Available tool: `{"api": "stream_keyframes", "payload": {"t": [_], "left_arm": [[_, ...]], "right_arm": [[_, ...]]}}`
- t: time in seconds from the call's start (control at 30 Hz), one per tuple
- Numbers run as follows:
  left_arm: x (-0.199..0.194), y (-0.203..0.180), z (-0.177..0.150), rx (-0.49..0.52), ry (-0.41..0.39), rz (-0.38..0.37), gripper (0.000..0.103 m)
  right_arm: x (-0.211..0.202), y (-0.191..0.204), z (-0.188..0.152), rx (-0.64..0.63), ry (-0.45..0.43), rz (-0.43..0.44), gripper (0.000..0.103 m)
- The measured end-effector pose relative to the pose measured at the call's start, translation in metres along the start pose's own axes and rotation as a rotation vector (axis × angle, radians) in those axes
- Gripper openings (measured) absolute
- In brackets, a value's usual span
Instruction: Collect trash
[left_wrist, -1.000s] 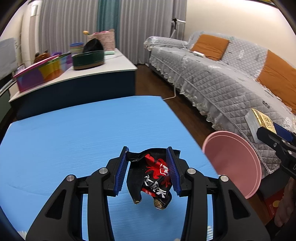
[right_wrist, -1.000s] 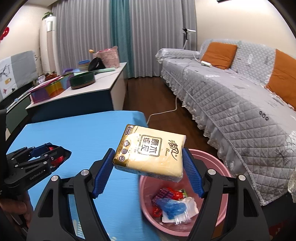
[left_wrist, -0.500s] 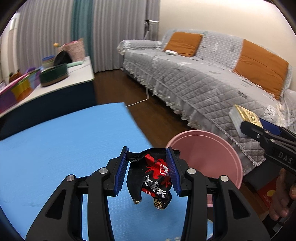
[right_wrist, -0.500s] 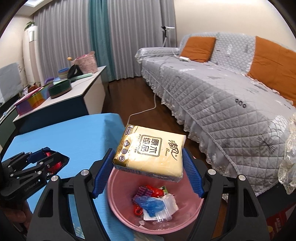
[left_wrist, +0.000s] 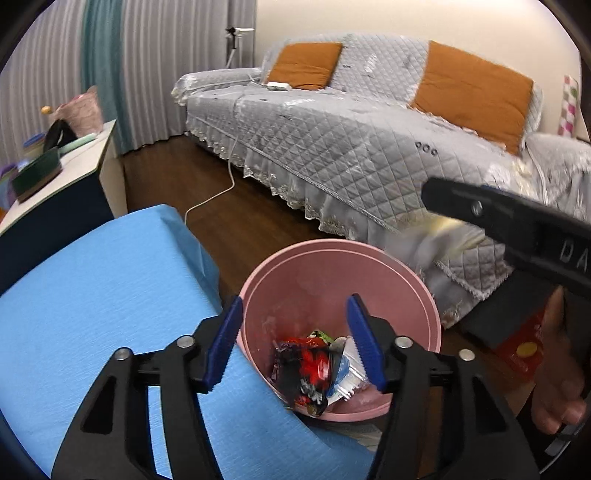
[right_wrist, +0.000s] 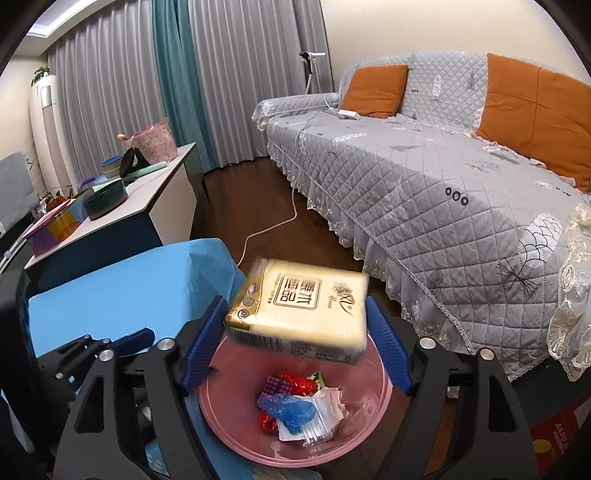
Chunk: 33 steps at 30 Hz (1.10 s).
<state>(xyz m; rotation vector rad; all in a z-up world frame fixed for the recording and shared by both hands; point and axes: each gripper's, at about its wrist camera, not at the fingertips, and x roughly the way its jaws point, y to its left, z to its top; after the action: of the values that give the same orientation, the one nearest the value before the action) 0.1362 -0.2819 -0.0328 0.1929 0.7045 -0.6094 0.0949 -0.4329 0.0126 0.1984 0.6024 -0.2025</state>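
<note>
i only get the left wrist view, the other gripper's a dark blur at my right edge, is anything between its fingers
Observer: Yes, a pale yellow plastic-wrapped tissue pack is between the right gripper's blue pads. Its jaws have just been opening, and the pads look just clear of it.
Operator: is it over the bin
Observer: Yes, it is right above the round pink plastic bin.
Operator: whats in the bin past my wrapper
Observer: A crumpled blue plastic piece lies on clear wrapping.

Left tool (left_wrist: 293, 341) jaws just opened — black-red wrapper (left_wrist: 304, 376) in pink bin (left_wrist: 402, 284)
</note>
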Motion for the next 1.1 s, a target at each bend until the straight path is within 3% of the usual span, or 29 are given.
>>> {"api": "stream_keyframes", "payload": {"t": [0.4, 0.63, 0.77, 1.1], "left_arm": [[-0.024, 0.022, -0.004, -0.042, -0.002, 0.065, 0.058], [-0.058, 0.037, -0.015, -0.062, -0.022, 0.108, 0.058], [-0.077, 0.051, -0.026, -0.101, -0.007, 0.131, 0.058], [-0.154, 0.098, -0.067, -0.239, -0.053, 0.248, 0.059]], "right_arm": [[-0.003, -0.011, 0.003, 0.048, 0.001, 0.004, 0.084], [-0.013, 0.012, 0.006, 0.024, -0.012, 0.033, 0.084], [-0.029, 0.03, 0.009, 0.006, -0.034, 0.054, 0.085], [-0.078, 0.089, 0.0, -0.067, -0.088, 0.137, 0.087]]}}
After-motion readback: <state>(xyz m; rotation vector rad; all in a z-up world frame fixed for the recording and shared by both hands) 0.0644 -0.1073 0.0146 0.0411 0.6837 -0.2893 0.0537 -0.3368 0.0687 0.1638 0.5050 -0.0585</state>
